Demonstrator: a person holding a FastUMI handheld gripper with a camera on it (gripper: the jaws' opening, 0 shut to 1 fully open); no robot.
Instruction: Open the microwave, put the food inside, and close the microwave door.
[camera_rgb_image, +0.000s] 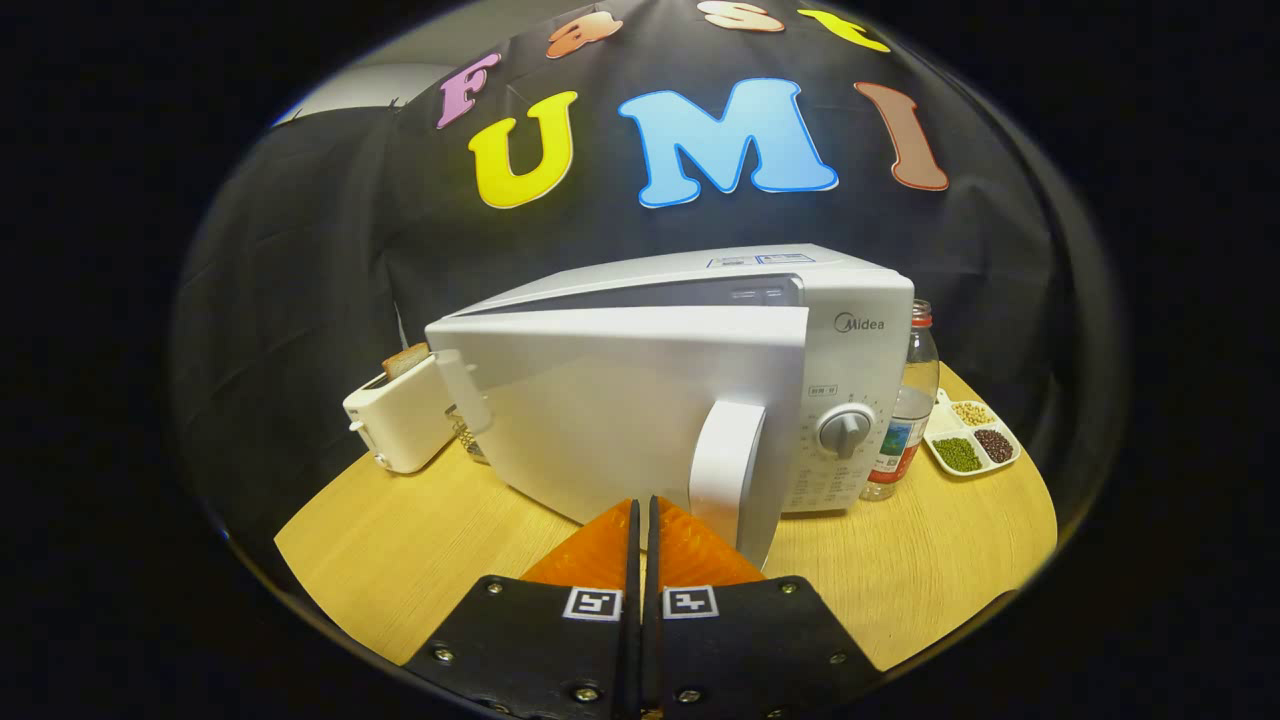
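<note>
Black cloth hangs behind a round wooden table (400, 560), and on it sits the white microwave (850, 300), its door (620, 410) swung partway out toward the gripper. From where I stand the door is ajar, hinged on the side nearest the toaster (400, 420), with its handle (725, 470) standing upright at the free edge, just ahead of the fingers. The gripper (641, 510) has its two fingers pressed together with almost no gap and nothing between them. Whether the door is on its way open or shut I cannot tell, and the cavity is hidden behind it, so I can't say if any food is inside. The oven's long axis runs across the table, face turned toward the gripper, dial (845, 432) on the side by the water bottle (915, 400). A divided dish of beans (970, 440) lies beyond the bottle. At least the closing remains, I'd judge.
</note>
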